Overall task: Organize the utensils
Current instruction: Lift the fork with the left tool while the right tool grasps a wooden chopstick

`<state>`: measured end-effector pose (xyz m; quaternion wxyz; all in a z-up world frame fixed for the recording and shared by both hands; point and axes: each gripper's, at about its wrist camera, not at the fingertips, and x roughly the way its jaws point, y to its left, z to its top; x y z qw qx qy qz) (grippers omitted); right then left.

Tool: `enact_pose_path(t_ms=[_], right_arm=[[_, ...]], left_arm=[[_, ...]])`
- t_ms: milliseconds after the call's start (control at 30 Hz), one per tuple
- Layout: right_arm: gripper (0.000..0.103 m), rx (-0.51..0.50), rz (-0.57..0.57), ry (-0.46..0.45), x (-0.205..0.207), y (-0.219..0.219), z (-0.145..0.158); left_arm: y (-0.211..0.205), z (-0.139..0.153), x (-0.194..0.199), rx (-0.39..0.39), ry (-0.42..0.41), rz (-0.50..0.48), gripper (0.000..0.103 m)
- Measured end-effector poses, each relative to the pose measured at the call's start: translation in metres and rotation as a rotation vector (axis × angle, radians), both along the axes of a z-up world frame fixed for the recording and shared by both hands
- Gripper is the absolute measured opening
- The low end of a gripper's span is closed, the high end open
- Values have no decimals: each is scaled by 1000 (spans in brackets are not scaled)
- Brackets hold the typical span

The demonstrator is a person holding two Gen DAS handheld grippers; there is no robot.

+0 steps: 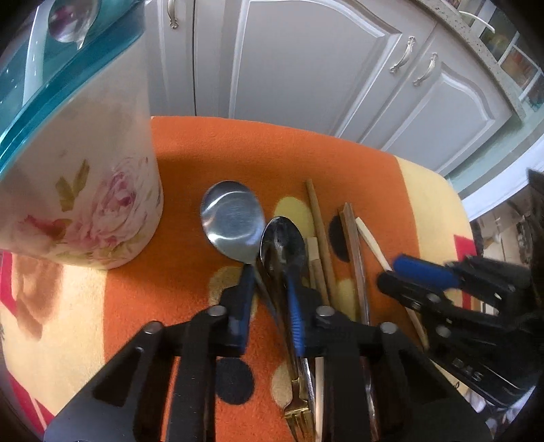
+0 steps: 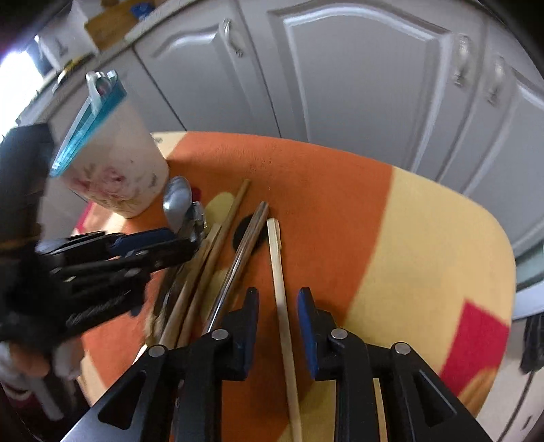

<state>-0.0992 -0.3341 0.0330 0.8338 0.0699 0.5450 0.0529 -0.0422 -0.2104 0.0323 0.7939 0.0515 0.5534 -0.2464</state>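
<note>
On the orange and yellow cloth point(image 1: 190, 163), far left, stands a floral canister point(image 1: 85, 190) with a teal rim, a spoon bowl point(image 1: 73, 18) showing at its top. Beside it lies a large spoon point(image 1: 233, 221). Next, the left gripper point(image 1: 272, 289) has its fingers closed around a darker spoon point(image 1: 282, 244) above a gold fork point(image 1: 299, 414). Wooden chopsticks point(image 2: 217, 251) and a metal pair point(image 2: 238, 258) follow. Rightmost, the right gripper point(image 2: 277, 299) hangs with jaws parted either side of a pale chopstick point(image 2: 282, 306), not pinching it.
</note>
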Motion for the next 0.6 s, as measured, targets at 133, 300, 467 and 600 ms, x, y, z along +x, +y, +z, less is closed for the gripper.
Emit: enact_pose_path(t_ms=[133,300,467,600], right_arm=[[13,-60,36,-11,18,12,1],[6,-21,18,-27,21,1,8],[6,82,-22,-87,-10,-22,39],[6,135,-37,-137,-41,-37,64]], left_arm=[[8,0,0,-34,22,-1,7],[24,15,-6,-100,30,-10,6],[42,36,-15,-134,6,-27,6],[55,52,-24,-154,-15,-38,6]])
